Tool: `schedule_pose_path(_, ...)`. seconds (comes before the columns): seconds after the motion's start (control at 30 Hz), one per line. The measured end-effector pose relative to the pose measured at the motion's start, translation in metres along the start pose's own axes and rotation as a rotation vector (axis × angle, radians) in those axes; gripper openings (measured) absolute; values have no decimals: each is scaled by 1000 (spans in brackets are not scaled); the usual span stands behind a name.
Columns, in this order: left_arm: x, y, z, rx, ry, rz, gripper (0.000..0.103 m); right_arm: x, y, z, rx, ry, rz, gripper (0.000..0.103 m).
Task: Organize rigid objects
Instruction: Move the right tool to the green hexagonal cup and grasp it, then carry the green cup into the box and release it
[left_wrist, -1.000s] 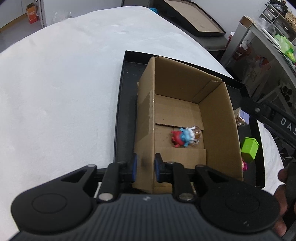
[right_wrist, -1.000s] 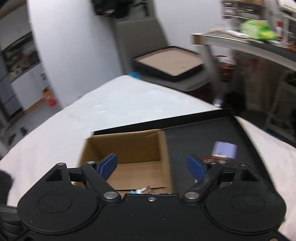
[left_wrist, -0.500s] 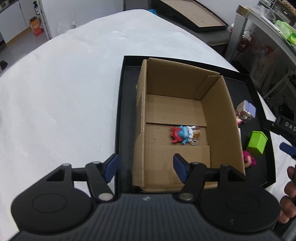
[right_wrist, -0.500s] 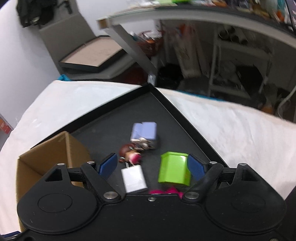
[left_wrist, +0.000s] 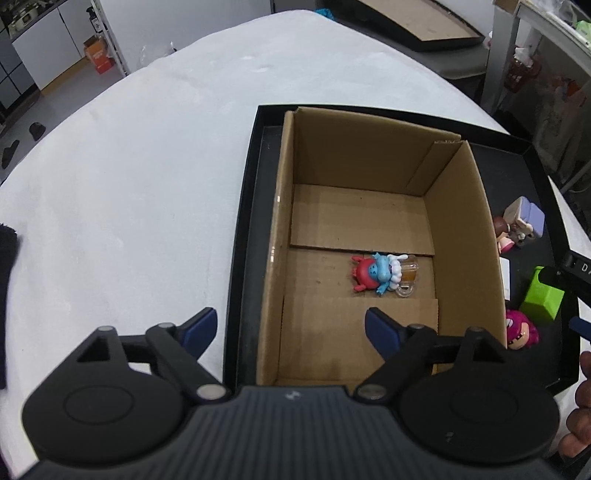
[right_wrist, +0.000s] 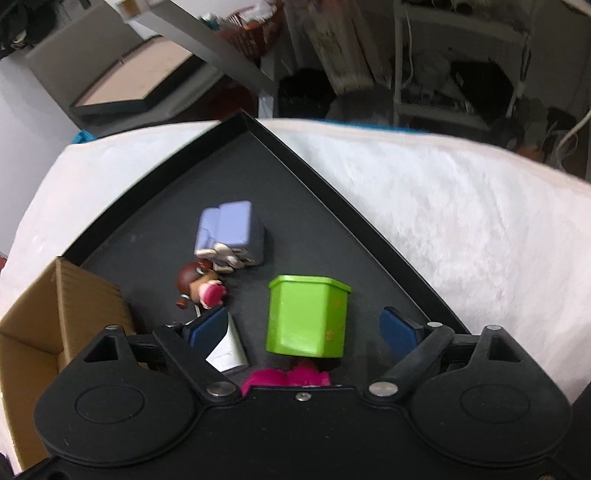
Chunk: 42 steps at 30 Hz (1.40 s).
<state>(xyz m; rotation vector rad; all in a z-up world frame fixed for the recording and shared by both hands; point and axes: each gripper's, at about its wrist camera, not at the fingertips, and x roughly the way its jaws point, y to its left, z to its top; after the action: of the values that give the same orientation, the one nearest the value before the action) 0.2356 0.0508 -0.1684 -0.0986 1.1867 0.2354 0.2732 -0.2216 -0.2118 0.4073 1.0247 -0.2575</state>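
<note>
An open cardboard box (left_wrist: 461, 236) stands in a black tray (left_wrist: 243, 221). A red and blue toy figure (left_wrist: 380, 274) lies on the box floor. My left gripper (left_wrist: 290, 326) is open and empty, above the box's near left wall. My right gripper (right_wrist: 301, 326) is open and empty, just above a green block (right_wrist: 308, 315) that sits between its fingers. Around the block lie a lilac block toy (right_wrist: 231, 232), a small brown-haired figure (right_wrist: 199, 282), a white block (right_wrist: 227, 350) and a pink figure (right_wrist: 288, 376). The green block (left_wrist: 543, 295) and pink figure (left_wrist: 519, 328) also show in the left wrist view.
The tray rests on a white fuzzy cloth (left_wrist: 129, 166) over the table. The tray's raised rim (right_wrist: 332, 195) runs close to the toys on the right. A metal shelf and clutter (right_wrist: 424, 55) stand beyond the table.
My left gripper opened, let go of the box's wall and drew back. My right gripper swung right from the box and came down over the green block.
</note>
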Motion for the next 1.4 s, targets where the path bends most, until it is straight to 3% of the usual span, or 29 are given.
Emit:
schedule_pose_path(0.1, 1, -7, 3, 13, 1, 21, 87, 7, -4, 0, 7, 26, 8, 89)
schedule_pose_path(0.17, 1, -10, 5, 15, -2, 39, 88, 13, -4, 1, -5, 38, 11, 83)
schedule_pose_path(0.2, 1, -11, 6, 13, 0, 46, 88, 15, -5, 2, -8, 46, 15, 70)
schedule_pose_path(0.23, 1, -12, 6, 9, 0, 50, 88, 18, -6, 2, -5, 55, 21, 49)
schedule_pose_path(0.83, -8, -11, 9, 2, -30, 51, 88, -11, -22, 14, 37, -43, 125, 49)
schedule_pose_path(1.4, -15, 19, 4, -28, -79, -38, 81, -43, 22, 5, -83, -142, 255, 49)
